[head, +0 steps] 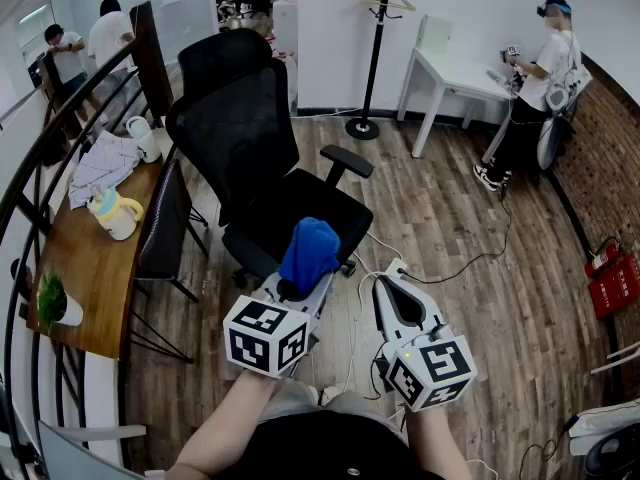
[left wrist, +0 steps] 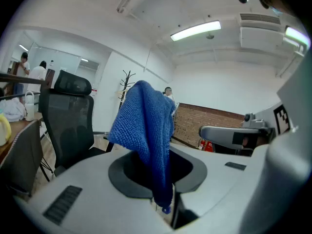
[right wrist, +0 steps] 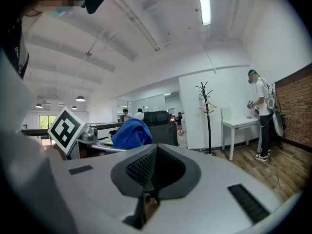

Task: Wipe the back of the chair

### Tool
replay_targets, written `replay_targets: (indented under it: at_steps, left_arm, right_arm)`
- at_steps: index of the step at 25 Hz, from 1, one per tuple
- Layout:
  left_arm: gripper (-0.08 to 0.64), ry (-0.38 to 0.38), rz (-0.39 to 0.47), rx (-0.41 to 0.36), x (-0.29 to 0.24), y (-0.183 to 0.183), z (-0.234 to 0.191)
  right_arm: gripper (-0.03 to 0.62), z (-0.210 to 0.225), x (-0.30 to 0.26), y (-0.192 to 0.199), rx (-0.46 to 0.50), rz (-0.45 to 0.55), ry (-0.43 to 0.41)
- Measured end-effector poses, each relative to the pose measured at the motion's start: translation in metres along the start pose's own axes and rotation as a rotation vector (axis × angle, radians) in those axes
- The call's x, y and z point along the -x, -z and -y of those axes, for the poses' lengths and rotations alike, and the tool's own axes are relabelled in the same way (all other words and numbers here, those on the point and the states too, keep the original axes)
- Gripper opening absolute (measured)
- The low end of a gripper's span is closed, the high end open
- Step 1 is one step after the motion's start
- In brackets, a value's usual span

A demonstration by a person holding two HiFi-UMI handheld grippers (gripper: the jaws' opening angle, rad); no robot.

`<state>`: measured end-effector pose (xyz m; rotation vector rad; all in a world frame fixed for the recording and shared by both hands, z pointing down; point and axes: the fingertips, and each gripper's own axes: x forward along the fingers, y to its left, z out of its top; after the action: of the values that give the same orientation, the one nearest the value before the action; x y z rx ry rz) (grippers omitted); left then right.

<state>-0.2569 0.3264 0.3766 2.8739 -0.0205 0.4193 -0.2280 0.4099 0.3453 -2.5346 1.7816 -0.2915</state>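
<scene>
Cloth (head: 309, 252) is pinched in left gripper (head: 297, 290), bunched past the jaws for wiping. Right gripper (head: 392, 276) is pressed together, empty, alongside. Chair (head: 237, 133) back is faced ahead, untouched.

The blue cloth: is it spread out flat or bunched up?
Bunched up. The blue cloth is pinched in the left gripper's shut jaws and droops in a crumpled lump.

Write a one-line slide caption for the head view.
Left gripper shut on a blue cloth, right gripper shut and empty, both held before the black mesh office chair.
</scene>
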Motion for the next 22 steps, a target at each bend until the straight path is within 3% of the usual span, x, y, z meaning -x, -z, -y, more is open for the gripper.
replay_targets:
  at_steps: [10,15,19,22]
  left_arm:
    - [0.075,0.006,0.003,0.025,0.009,0.003,0.004]
    - [0.075,0.041,-0.002,-0.001,0.006,-0.001,0.003]
    - [0.075,0.075,-0.017,-0.067,0.003,0.001,0.002]
    - [0.075,0.087,-0.030,-0.062,0.001,0.007,-0.002]
  right_arm:
    - [0.028,0.007,0.009,0.007,-0.020,-0.009,0.037]
    - [0.029,0.013,0.007,0.002,-0.107,0.034,0.032]
    - [0.029,0.016,0.005,0.008,-0.114,0.026,0.056]
    - [0.029,0.018,0.001,0.013,-0.115,0.010,0.061]
